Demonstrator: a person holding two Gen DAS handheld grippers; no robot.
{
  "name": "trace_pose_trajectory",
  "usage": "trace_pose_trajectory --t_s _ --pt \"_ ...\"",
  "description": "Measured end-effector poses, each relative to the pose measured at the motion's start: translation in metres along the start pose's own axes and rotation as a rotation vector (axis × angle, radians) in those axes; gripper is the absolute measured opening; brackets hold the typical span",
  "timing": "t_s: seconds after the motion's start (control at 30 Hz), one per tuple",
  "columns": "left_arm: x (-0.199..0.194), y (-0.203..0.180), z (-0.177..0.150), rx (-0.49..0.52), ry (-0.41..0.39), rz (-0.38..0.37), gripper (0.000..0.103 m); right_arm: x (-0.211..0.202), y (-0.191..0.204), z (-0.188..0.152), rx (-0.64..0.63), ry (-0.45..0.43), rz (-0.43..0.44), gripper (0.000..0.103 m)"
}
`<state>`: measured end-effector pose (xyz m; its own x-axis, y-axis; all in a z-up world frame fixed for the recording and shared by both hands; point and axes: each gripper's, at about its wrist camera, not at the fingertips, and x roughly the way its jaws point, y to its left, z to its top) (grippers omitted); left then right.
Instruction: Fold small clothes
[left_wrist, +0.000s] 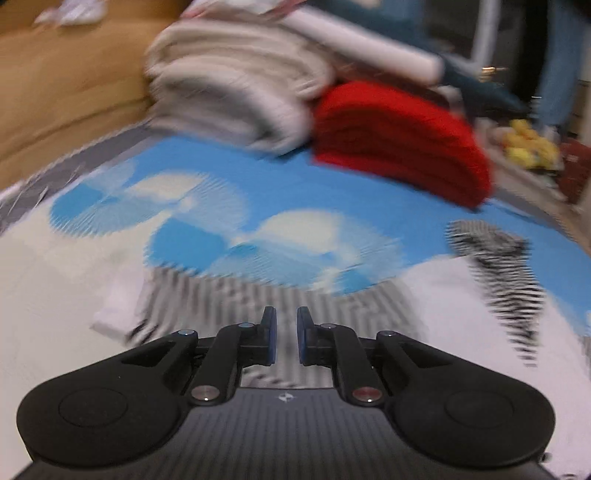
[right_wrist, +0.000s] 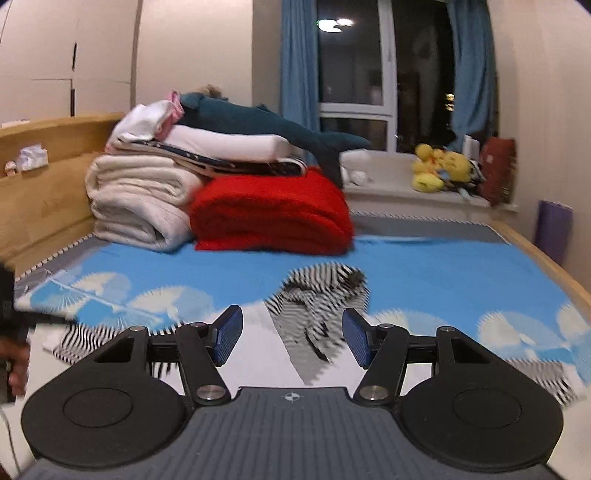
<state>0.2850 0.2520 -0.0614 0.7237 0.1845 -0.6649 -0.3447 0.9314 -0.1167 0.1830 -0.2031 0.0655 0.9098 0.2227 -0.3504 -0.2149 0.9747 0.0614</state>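
A small black-and-white striped garment (right_wrist: 317, 317) lies on the blue cloud-print bed sheet (right_wrist: 424, 273). My right gripper (right_wrist: 291, 338) is open just above it, jaws wide apart and empty. In the left wrist view the picture is blurred; the same striped garment (left_wrist: 236, 302) lies under my left gripper (left_wrist: 287, 332), with a striped sleeve (left_wrist: 495, 266) stretching to the right. The left jaws stand a narrow gap apart with nothing visibly between them.
A folded red blanket (right_wrist: 273, 214) and a stack of cream and white bedding (right_wrist: 140, 199) with a teal shark plush (right_wrist: 266, 125) sit at the bed's head. A wooden headboard (right_wrist: 48, 177) runs left. Yellow plush toys (right_wrist: 439, 166) sit on the windowsill.
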Motion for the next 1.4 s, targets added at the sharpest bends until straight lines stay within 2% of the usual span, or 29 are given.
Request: trace_pose_trajectory --t_s 0.03,0.1,0.2,0.23,0.27,0.33,0.37,0.47,0.57,0.63,0.7,0.73,0.83,0.9,0.97,1.07,1.13,1.17,1.2,1.23,1.27,1.3,1.4 --pt "0.012 0.017 0.002 -0.054 0.036 0.037 0.012 0.012 -0.001 0.0 0.011 -0.007 0.014 0.061" --pt "0.027 0.047 0.004 -0.156 0.055 0.048 0.012 0.032 -0.003 -0.009 0.023 -0.008 0.039 0.062" --pt "0.048 0.084 0.004 -0.269 0.098 0.091 0.015 0.063 -0.005 -0.035 0.031 0.082 0.028 0.059" --pt "0.057 0.095 0.005 -0.316 0.123 0.094 0.02 0.072 -0.005 -0.04 0.046 0.113 0.034 0.057" --pt "0.065 0.105 0.005 -0.365 0.146 0.094 0.029 0.079 -0.006 -0.043 0.065 0.137 0.043 0.051" --pt "0.074 0.123 0.002 -0.441 0.164 0.097 0.038 0.086 -0.007 -0.044 0.106 0.122 0.079 0.045" --pt "0.08 0.13 0.001 -0.475 0.171 0.108 0.038 0.09 -0.006 -0.042 0.115 0.109 0.089 0.045" --pt "0.092 0.142 -0.001 -0.535 0.196 0.113 0.038 0.105 -0.002 -0.045 0.086 0.13 0.092 0.045" --pt "0.099 0.142 -0.003 -0.554 0.202 0.12 0.038 0.123 -0.004 -0.057 0.082 0.18 0.081 0.046" --pt "0.103 0.139 -0.003 -0.546 0.189 0.133 0.036 0.132 -0.007 -0.066 0.088 0.214 0.075 0.046" --pt "0.104 0.133 0.0 -0.527 0.179 0.156 0.016 0.137 -0.009 -0.075 0.085 0.232 0.07 0.046" --pt "0.102 0.126 0.002 -0.505 0.17 0.176 0.001 0.139 -0.01 -0.079 0.077 0.247 0.063 0.046" --pt "0.082 0.093 0.018 -0.401 0.083 0.217 0.001 0.142 -0.012 -0.087 0.066 0.278 0.042 0.043" --pt "0.056 0.054 0.035 -0.327 -0.017 0.155 0.001 0.145 -0.016 -0.09 0.058 0.298 0.023 0.019" --pt "0.025 0.009 0.047 -0.273 -0.11 0.04 0.001 0.148 -0.023 -0.094 0.071 0.328 0.004 0.017" --pt "-0.02 -0.073 0.05 -0.187 -0.181 -0.22 0.001 0.157 -0.039 -0.1 0.145 0.387 -0.022 0.018" --pt "-0.041 -0.127 0.04 -0.133 -0.146 -0.428 0.001 0.16 -0.051 -0.105 0.22 0.411 -0.04 0.019" --pt "-0.046 -0.153 0.034 -0.088 -0.083 -0.558 0.003 0.161 -0.056 -0.106 0.258 0.42 -0.04 0.023" --pt "-0.046 -0.176 0.027 -0.032 0.012 -0.68 0.007 0.163 -0.061 -0.107 0.295 0.428 -0.038 0.03" --pt "-0.045 -0.193 0.02 0.02 0.082 -0.773 0.011 0.164 -0.066 -0.108 0.334 0.435 -0.041 0.035" --pt "-0.048 -0.202 0.012 0.057 0.082 -0.793 0.012 0.166 -0.071 -0.11 0.37 0.439 -0.048 0.044" --pt "-0.05 -0.204 0.007 0.081 0.056 -0.757 0.015 0.167 -0.075 -0.111 0.404 0.443 -0.056 0.051" --pt "-0.035 -0.191 0.001 0.086 0.07 -0.624 0.017 0.174 -0.093 -0.117 0.531 0.473 -0.08 0.054"
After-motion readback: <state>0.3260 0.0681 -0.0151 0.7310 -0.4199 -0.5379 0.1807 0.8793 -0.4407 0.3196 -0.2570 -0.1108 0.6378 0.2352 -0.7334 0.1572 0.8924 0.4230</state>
